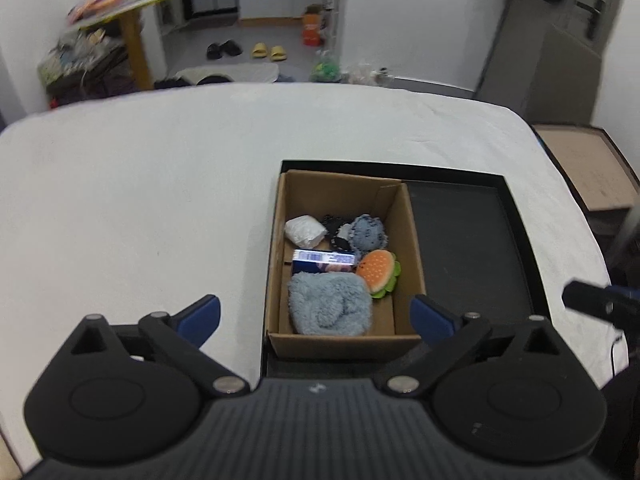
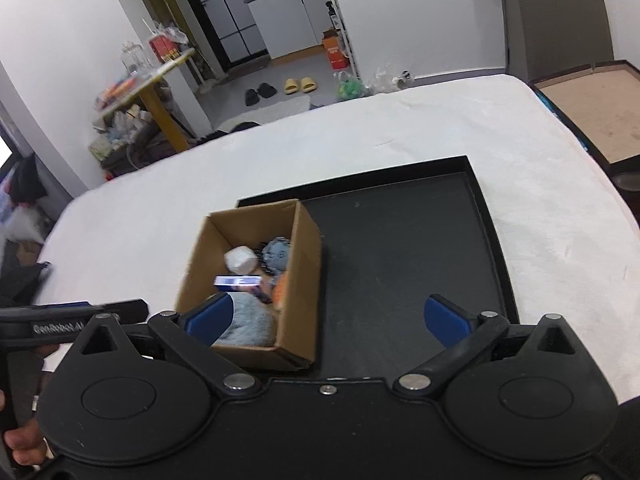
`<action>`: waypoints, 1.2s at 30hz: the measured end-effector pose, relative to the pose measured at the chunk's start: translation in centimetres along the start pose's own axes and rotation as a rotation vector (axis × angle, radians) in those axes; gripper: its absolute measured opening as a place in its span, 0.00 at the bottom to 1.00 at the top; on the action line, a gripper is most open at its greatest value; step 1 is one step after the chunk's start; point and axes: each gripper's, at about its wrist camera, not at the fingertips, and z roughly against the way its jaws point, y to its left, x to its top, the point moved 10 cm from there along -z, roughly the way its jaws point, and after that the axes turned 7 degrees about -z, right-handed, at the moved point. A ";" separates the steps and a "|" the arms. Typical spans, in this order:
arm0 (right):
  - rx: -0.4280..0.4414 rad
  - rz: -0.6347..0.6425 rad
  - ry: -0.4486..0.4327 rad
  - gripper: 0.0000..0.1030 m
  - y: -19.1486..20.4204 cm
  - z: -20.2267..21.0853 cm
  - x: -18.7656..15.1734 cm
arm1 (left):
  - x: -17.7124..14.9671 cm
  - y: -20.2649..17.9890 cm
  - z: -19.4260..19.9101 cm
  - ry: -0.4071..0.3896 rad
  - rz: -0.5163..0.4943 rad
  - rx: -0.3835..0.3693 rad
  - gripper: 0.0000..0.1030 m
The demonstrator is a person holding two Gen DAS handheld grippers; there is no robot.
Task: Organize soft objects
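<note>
Both your claws, left claw (image 1: 316, 314) and right claw (image 2: 328, 316), are wide open and empty. The fluffy blue plush (image 1: 330, 304) lies in the cardboard box (image 1: 276, 248), lower centre; it looks light and squashy, so pinch its thick middle.

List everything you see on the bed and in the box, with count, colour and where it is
cardboard box: one, brown, open, standing in the left part of the tray
tray: one, black, on the white cover, right part bare
white cover: one, under the tray
fluffy cloth: one, light blue, near end of box
burger plush: one, orange and green, right side of box
blue packet: one, mid-box
white bundle: one, far left of box
round plush: one, grey-blue, far right of box
dark item: one, black and white, unclear
left gripper: jaws open, empty
right gripper: jaws open, empty
</note>
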 end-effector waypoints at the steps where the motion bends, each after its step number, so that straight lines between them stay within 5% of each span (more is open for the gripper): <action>1: 0.011 -0.005 -0.002 1.00 0.1 0.4 0.0 | 0.0 -0.3 0.5 -0.004 -0.020 -0.003 0.98; 20: -0.038 0.052 -0.097 1.00 0.7 7.5 1.5 | 0.5 -1.6 8.5 -0.077 -0.054 -0.011 0.98; 36: -0.042 0.101 -0.143 1.00 1.4 12.2 -0.2 | -3.0 -2.2 12.5 -0.104 -0.033 -0.029 0.98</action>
